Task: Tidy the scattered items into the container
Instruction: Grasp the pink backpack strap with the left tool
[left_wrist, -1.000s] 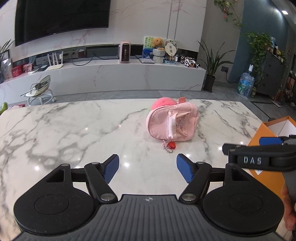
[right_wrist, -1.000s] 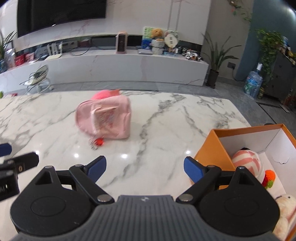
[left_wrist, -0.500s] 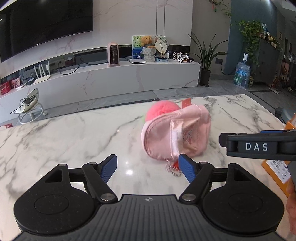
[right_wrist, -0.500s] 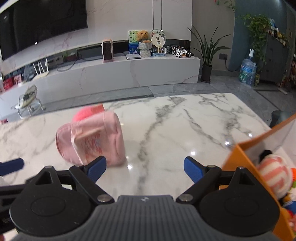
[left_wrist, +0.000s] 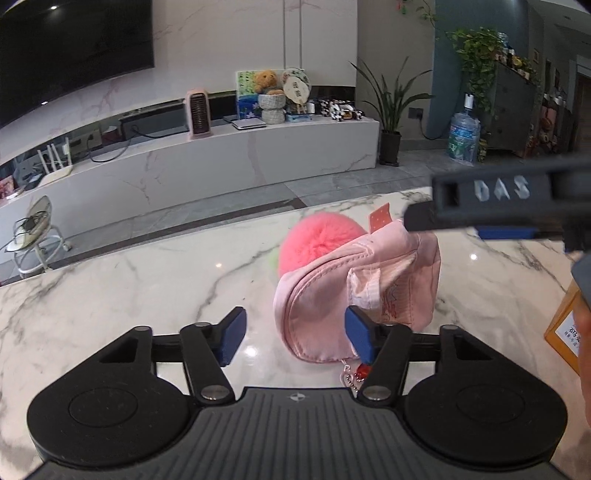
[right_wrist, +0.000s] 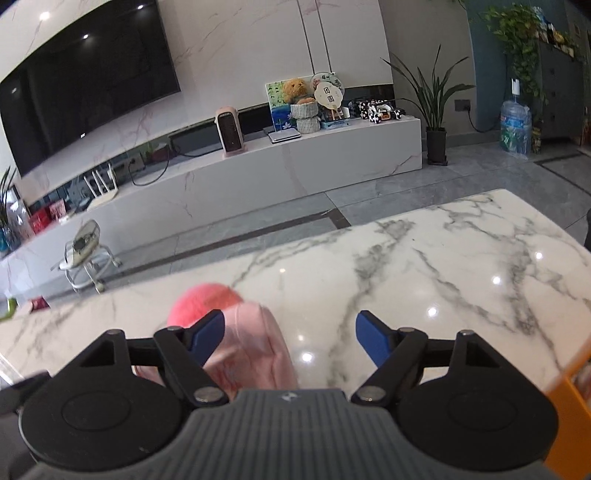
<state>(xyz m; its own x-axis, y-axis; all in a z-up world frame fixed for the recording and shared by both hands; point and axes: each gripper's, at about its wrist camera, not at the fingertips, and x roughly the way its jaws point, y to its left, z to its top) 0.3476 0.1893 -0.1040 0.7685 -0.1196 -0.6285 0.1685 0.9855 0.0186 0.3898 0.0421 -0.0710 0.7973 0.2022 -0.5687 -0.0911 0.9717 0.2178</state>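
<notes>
1. The pink bag (left_wrist: 354, 295) lies on its side on the marble table (left_wrist: 110, 295), a fluffy pink pompom (left_wrist: 321, 240) at its far end and a small red charm on a chain (left_wrist: 356, 373) at its near edge. The orange box (left_wrist: 565, 332), the container, sits off to the right at the table's edge.
2. The left tool (left_wrist: 295, 332) has its jaws closing, not yet pinching: the bag's near left corner sits between them, the right pad against or just in front of the fabric, the left pad clear of it. It would do well to centre on the bag's seam before the jaws meet, so the soft cloth bunches evenly.
3. The right tool (right_wrist: 291, 336) is also closing with nothing gripped; the bag's right end lies by its left pad (right_wrist: 207, 334), blurred. It should slide further over the bag, or only cloth will be nipped.
4. Both should grip body fabric, not the pompom or chain, which would likely let the bag swing.
5. Lifting level with both seems safest, since the limp bag may sag and catch the box rim.
</notes>
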